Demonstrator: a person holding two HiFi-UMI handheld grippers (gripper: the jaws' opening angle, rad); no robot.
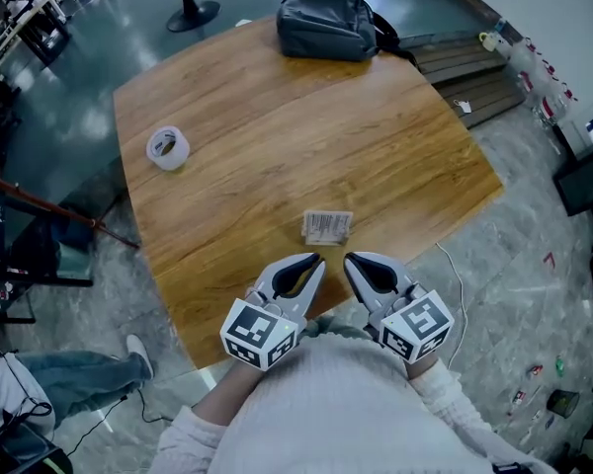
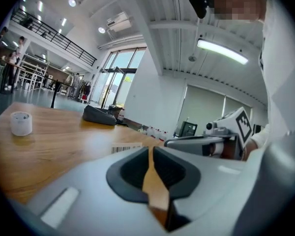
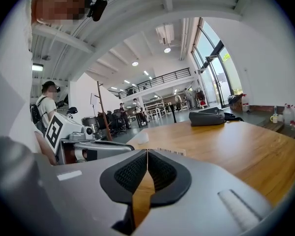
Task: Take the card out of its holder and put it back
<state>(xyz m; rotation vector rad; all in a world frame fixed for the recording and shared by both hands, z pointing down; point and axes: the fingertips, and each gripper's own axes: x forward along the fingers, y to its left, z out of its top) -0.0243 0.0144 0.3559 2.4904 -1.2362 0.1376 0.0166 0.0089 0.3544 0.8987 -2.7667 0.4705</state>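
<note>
A small white card holder with a barcode [image 1: 327,227] lies flat on the wooden table [image 1: 277,126], near its front edge. It also shows low ahead in the left gripper view [image 2: 127,148] and as a thin strip in the right gripper view [image 3: 171,151]. My left gripper [image 1: 319,259] hovers just short of it on the near left, its jaws drawn together with only a thin slit and nothing between them [image 2: 150,150]. My right gripper [image 1: 348,258] sits beside it on the near right, jaws shut and empty [image 3: 147,151]. The card itself cannot be told apart from the holder.
A roll of clear tape [image 1: 167,148] stands on the table's left side. At the far edge rests a black bag [image 1: 328,24]. A person's leg and shoe [image 1: 128,355] are on the floor at lower left, beside cables and a stand.
</note>
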